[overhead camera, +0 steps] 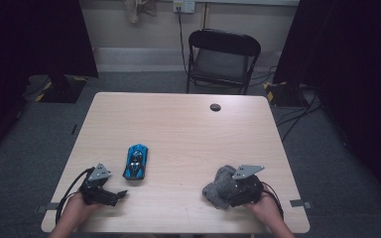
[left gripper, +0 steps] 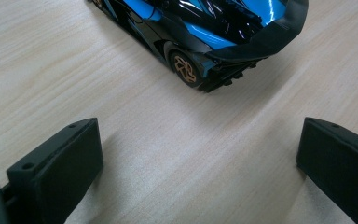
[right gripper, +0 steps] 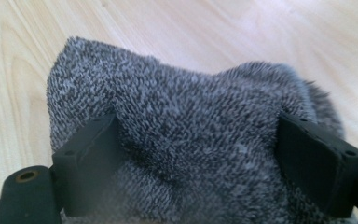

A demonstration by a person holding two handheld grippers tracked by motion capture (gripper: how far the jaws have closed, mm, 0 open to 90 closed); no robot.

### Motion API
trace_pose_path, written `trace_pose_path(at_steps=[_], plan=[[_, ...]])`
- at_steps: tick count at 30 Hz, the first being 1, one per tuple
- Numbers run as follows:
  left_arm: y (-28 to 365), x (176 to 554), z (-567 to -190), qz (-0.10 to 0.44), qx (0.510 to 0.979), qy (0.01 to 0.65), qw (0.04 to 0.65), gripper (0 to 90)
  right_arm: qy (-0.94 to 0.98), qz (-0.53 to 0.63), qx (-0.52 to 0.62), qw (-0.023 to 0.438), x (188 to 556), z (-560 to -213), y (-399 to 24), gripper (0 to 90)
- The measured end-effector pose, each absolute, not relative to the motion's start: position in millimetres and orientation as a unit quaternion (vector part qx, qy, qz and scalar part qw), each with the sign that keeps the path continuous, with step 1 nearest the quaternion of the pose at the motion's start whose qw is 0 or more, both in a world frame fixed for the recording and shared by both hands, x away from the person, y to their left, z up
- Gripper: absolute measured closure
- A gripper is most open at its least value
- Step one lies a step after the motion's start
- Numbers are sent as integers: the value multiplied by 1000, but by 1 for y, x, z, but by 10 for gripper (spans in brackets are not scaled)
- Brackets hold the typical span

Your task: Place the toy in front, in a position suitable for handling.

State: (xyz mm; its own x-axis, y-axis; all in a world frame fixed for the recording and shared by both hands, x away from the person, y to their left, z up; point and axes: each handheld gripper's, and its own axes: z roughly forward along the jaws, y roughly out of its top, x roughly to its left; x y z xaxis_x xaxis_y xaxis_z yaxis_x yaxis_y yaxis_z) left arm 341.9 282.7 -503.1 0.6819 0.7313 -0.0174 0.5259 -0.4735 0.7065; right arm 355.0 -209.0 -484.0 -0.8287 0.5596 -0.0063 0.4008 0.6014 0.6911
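the grey cloth is seen bunched between the spread jaws of the right gripper, not yet pinched, while the left gripper is held spread and empty with the toy car just ahead, untouched; wiping judged not begun.

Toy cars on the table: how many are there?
1. The blue and black toy car stands left of the table's middle, just ahead of the left tongs.
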Motion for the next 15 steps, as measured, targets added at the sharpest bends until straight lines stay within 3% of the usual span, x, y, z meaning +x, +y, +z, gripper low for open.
trace_pose_path(at_steps=[3, 8, 9, 12, 15], plan=[[283, 342, -503, 145, 846, 372, 354, 0, 887, 354, 275, 115, 355, -488, -207, 172], [282, 342, -503, 146, 845, 374, 353, 0, 886, 346, 286, 120, 355, -487, -208, 286], [282, 342, -503, 146, 846, 374, 352, 0, 886, 343, 287, 125, 355, -486, -208, 393], [282, 342, -503, 145, 845, 374, 352, 0, 885, 341, 291, 129, 355, -484, -210, 466], [282, 342, -503, 145, 845, 374, 353, 0, 883, 340, 294, 135, 356, -482, -212, 596]])
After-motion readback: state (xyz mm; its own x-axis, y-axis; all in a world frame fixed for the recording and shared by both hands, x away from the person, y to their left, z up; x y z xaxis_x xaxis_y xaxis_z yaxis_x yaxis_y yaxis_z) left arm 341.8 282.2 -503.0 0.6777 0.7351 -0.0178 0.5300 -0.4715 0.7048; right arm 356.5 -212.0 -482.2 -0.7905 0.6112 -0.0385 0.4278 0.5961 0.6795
